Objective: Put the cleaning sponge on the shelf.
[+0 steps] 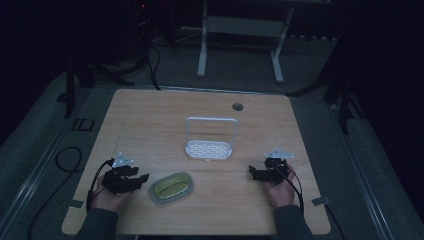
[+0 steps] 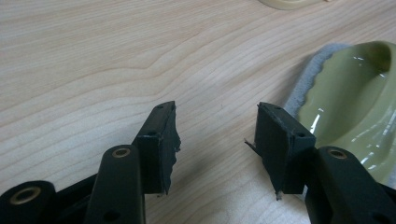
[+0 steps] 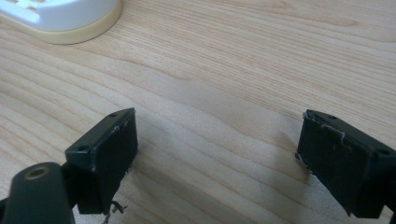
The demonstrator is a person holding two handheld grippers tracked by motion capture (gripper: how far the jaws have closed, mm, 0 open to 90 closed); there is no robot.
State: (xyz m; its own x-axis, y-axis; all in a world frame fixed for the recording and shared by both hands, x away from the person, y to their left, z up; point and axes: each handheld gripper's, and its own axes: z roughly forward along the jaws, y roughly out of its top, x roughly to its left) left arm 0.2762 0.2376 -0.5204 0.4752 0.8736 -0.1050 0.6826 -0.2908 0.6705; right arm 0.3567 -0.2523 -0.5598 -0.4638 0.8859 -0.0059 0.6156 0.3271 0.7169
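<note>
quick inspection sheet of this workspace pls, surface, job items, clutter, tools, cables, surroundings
surface: light wooden table, bare grain, round hole near the far edge
job's things: olive-green oval dish on a grey mat, right beside the left tool; white slotted rack with an upright handle at mid table
clutter: nothing seen
grippers: left tool open, nothing between its jaws, pointing toward the dish; right tool open, nothing between its jaws, low over bare wood
cables: black cable trails from the left tool, another from the right; loose cables on the floor at left
surroundings: dim room, grey floor, white frame legs beyond the table
</note>
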